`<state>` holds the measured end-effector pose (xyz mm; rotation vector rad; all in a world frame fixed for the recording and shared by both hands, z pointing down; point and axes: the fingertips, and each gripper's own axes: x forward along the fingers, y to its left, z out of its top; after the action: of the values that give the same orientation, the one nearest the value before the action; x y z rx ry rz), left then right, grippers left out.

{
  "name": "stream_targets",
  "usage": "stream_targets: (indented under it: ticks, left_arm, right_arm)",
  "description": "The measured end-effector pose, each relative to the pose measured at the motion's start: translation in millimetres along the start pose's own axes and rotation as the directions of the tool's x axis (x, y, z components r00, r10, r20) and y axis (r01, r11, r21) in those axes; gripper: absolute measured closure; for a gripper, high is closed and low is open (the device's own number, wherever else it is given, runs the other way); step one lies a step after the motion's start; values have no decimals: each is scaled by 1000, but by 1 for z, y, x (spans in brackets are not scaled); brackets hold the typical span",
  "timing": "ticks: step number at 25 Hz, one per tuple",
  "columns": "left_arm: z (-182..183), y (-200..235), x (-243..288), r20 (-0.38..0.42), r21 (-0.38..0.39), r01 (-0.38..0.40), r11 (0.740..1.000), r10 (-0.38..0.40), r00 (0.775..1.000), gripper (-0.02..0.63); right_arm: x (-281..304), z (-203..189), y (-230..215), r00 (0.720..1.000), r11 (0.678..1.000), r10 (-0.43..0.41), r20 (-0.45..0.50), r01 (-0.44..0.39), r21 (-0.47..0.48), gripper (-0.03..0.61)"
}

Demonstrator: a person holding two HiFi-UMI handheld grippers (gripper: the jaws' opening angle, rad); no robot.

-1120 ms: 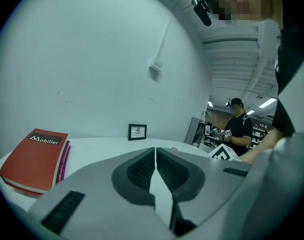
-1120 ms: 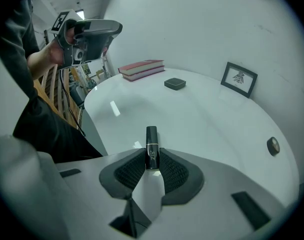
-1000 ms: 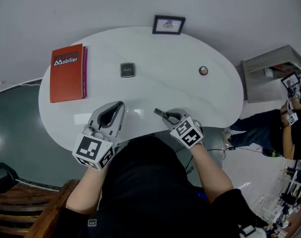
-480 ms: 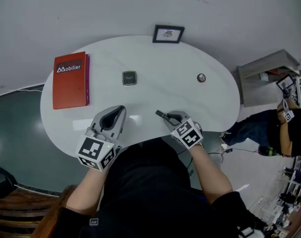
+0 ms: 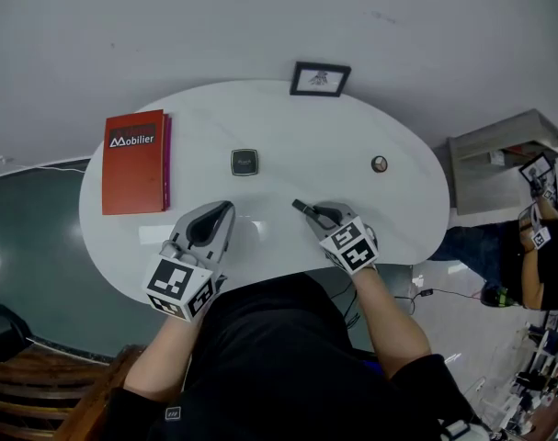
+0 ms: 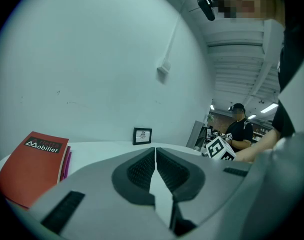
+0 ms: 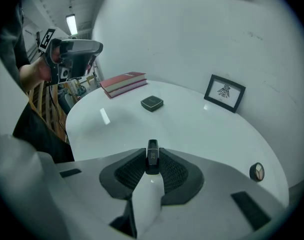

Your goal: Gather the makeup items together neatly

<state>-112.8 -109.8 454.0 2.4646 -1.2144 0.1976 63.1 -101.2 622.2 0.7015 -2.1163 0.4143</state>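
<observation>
As it stands now, right gripper (image 5: pixel 313 215): jaws clamped on a slim black makeup tube (image 7: pixel 152 156), low over the near edge of the white table (image 5: pixel 288 122).
Makeup tube: pinched near its back end, with the rest sticking out past the jaw tips. I read the step as carrying it to join the other items.
Left gripper (image 6: pixel 155 156): jaws pressed together on nothing, over the near left of the table. I judge it can sit this one out.
Square black compact (image 5: pixel 244 162): flat at mid-table, well ahead of the tube and a little to its left. I would gather everything here.
Round compact (image 5: pixel 379 163): alone toward the right end, well apart from the square one and not yet fetched.
Placing: I would carry low, lay the tube just beside the square compact and parallel to one of its edges, and part the jaws only once it rests on the table, since a tube may roll.
Red book (image 5: pixel 136 160) and picture frame (image 5: pixel 320 79): not makeup, so I would leave them alone and avoid nudging the compact on approach.
</observation>
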Motion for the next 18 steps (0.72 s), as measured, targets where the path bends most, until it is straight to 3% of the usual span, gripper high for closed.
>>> stream_targets:
  ticks: [8,18]
  left_arm:
    - [13,15,18,1,-17,-41,999,41,999,594]
    - [10,31,32,-29,-43,-86,995,85,996,594]
  right_arm:
    - [6,63,-39,994,1000,17,109,-15,-18,485]
    - [37,91,-79,992,1000,18,125,-19,3,485]
